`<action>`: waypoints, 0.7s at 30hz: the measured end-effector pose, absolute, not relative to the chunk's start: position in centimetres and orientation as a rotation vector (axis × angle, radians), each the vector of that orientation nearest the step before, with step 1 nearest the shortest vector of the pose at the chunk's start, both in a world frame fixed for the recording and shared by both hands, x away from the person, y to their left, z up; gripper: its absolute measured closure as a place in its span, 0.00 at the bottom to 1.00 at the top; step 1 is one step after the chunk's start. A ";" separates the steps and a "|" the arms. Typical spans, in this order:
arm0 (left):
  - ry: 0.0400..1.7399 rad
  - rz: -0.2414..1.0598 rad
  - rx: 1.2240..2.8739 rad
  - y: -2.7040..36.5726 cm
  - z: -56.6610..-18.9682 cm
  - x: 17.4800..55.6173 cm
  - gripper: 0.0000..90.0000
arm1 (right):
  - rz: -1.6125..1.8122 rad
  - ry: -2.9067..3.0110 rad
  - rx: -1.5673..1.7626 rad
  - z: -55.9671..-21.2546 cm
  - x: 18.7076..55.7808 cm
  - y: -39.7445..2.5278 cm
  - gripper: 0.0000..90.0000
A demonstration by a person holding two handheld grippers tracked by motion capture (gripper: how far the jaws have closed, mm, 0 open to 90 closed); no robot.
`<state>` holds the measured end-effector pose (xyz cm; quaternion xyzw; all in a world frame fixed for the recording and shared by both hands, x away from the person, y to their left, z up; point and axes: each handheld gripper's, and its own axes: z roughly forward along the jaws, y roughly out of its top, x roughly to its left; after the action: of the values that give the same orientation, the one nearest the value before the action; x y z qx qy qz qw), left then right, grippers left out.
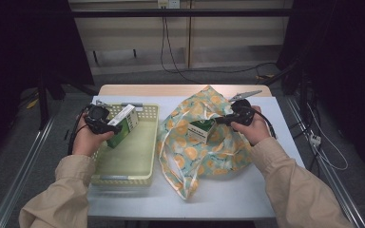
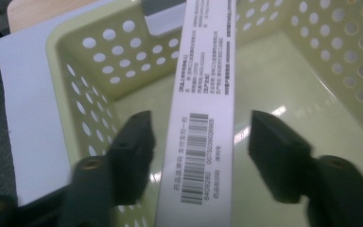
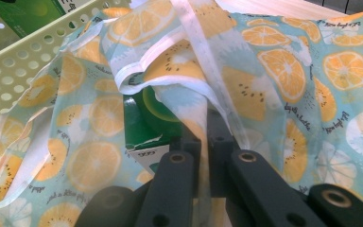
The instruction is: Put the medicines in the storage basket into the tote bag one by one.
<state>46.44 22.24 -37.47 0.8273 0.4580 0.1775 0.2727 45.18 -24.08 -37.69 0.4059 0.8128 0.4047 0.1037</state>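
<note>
L gripper (image 1: 105, 124) held by L hand (image 1: 86, 138) at table's left, jaws apart w/ gaps both sides, not clamping. R gripper (image 1: 224, 119) in R hand (image 1: 253, 128), jaws pressed together, pointing left. Both forearms in beige sleeves, angled inward from the near edge.

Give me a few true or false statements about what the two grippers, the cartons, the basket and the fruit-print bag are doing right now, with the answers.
1. The left gripper has its jaws open around a carton. True.
2. That carton is over a red bucket. False: it is over a pale green perforated basket.
3. The right gripper is shut on the fruit-print bag. True.
4. The bag is empty. False: a second green and white carton shows in its opening.
5. The bag lies inside the basket. False: it lies on the table beside it.
</note>
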 end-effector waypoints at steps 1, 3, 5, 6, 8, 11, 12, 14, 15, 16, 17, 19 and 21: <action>1.243 0.482 2.218 22.3 -37.5 46.4 0.61 | 1.194 2.396 1.199 -37.7 45.2 -24.2 1.00; 1.243 0.473 2.216 22.3 -37.5 46.3 0.65 | 1.195 2.392 1.202 -37.7 45.2 -24.3 1.00; 1.266 0.455 2.204 22.2 -37.4 46.1 0.68 | 1.193 2.390 1.204 -37.8 45.2 -24.3 1.00; 1.269 0.453 2.200 22.1 -37.4 46.1 0.69 | 1.191 2.391 1.204 -37.8 45.2 -24.3 1.00; 1.272 0.439 2.193 21.9 -37.2 45.9 0.69 | 1.190 2.388 1.203 -37.9 45.3 -24.4 1.00; 1.275 0.424 2.167 21.7 -36.6 45.6 0.69 | 1.190 2.388 1.208 -38.0 45.2 -24.3 1.00; 1.269 0.418 2.167 21.6 -36.3 45.6 0.69 | 1.191 2.388 1.208 -38.0 45.2 -24.3 1.00; 1.265 0.410 2.148 21.5 -35.6 45.4 0.69 | 1.189 2.392 1.202 -38.0 45.2 -24.2 1.00; 1.256 0.412 2.140 21.4 -35.3 45.3 0.69 | 1.189 2.392 1.203 -38.0 45.2 -24.2 1.00; 1.246 0.398 2.134 21.3 -34.8 45.2 0.70 | 1.188 2.392 1.204 -38.0 45.2 -24.1 1.00; 1.239 0.392 2.127 21.2 -34.4 45.1 0.70 | 1.188 2.392 1.204 -38.0 45.2 -24.1 1.00; 1.209 0.384 2.134 20.7 -33.5 44.8 0.70 | 1.190 2.391 1.204 -37.9 45.2 -24.1 1.00; 1.163 0.369 2.134 20.3 -32.6 44.4 0.70 | 1.191 2.390 1.203 -38.0 45.2 -24.2 1.00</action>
<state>44.43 20.26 -32.57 0.8180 0.4459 0.1414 0.3349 45.20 -24.19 -37.98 0.4085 0.8113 0.4045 0.1061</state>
